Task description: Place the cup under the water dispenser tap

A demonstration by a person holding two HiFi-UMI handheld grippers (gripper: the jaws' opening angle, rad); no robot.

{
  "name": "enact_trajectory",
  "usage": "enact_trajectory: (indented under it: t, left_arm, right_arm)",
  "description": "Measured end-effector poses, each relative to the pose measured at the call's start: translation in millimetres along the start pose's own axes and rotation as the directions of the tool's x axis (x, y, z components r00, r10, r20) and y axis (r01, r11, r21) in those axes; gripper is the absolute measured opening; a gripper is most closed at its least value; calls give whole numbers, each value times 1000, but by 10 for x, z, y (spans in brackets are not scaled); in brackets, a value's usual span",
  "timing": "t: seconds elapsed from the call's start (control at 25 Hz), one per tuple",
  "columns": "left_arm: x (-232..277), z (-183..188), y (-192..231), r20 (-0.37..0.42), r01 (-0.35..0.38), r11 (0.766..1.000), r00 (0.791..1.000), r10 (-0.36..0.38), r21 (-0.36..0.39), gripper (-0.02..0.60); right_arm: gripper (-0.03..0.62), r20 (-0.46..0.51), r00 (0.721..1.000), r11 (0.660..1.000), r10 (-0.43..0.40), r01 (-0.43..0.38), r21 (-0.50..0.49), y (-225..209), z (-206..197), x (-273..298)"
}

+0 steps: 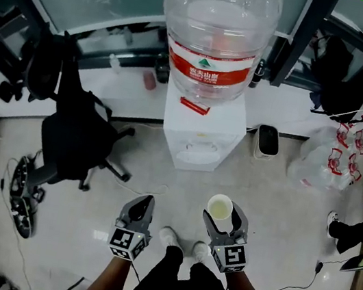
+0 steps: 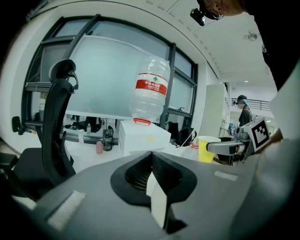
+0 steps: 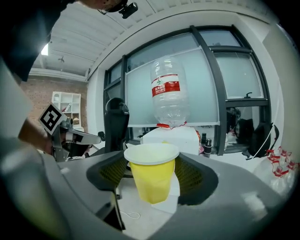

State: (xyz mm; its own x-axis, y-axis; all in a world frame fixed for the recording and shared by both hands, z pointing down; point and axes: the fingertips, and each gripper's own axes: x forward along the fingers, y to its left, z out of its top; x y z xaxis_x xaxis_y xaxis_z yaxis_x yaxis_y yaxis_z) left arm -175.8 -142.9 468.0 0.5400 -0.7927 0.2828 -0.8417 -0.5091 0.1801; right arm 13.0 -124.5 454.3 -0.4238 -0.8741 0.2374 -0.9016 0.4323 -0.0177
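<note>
Lower left of centre in the head view, the left gripper (image 1: 140,204) has its jaws pressed together. Its own view shows the tips of the left gripper (image 2: 151,154) meeting with nothing between them. A black office chair (image 1: 75,136) stands further left on the pale floor (image 1: 282,207).

Just right of centre, the right gripper (image 1: 222,219) is spread wide and clamped on the yellow cup (image 1: 220,207), one jaw on either side. Its own view confirms it: the cup (image 3: 151,180) sits upright between the ribbed pads of the right gripper (image 3: 152,164), with its white rim above them.

The white water dispenser (image 1: 201,134), topped by its big bottle (image 1: 215,35), stands higher in the frame. The cup is well apart from it, not under the tap.
</note>
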Motion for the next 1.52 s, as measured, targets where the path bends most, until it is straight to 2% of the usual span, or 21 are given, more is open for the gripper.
enact_trajectory:
  t: [0.16, 0.28, 0.36, 0.52, 0.68, 0.8, 0.96, 1.16, 1.28, 1.52]
  left_arm:
    - [172, -143, 77, -25, 18, 1000, 1000, -17, 10, 14]
    - [299, -306, 13, -74, 47, 999, 996, -47, 2, 15]
    - [425, -472, 15, -72, 56, 998, 996, -55, 8, 15]
    - [677, -718, 138, -75, 25, 1000, 997, -25, -8, 14]
    - [936, -886, 271, -26, -28, 999, 999, 28, -23, 14]
    - [1127, -1021, 338, -18, -58, 998, 998, 57, -22, 12]
    - [1344, -1359, 384, -33, -70, 997, 997, 70, -7, 14]
    - [1534, -1726, 390, -117, -37, 999, 992, 37, 2, 12]
    - [1620, -1780, 419, -61, -21, 1000, 998, 21, -2, 12]
    - [1817, -1942, 516, -39, -4, 1000, 999, 4, -13, 12]
  right_arm:
    - [324, -26, 999, 999, -39, 40, 28, -25, -238, 164]
    - [324, -25, 999, 998, -40, 40, 38, -56, -400, 324]
    - [324, -18, 999, 999, -39, 39, 26, -123, -513, 455]
    - [324, -8, 999, 998, -41, 41, 57, -320, -814, 732]
    - [324, 16, 1000, 998, -26, 25, 64, -547, -1101, 1000]
    - [324, 39, 999, 998, -26, 24, 64, -703, -1310, 1196]
    - [324, 55, 998, 999, -31, 29, 42, -851, -1630, 1453]
    - [324, 99, 994, 999, -40, 41, -11, -993, -1920, 1812]
    - [325, 101, 993, 998, -56, 55, 10, -1091, -2108, 1981]
    - [324, 122, 991, 998, -59, 57, 18, -1208, -2347, 2335]
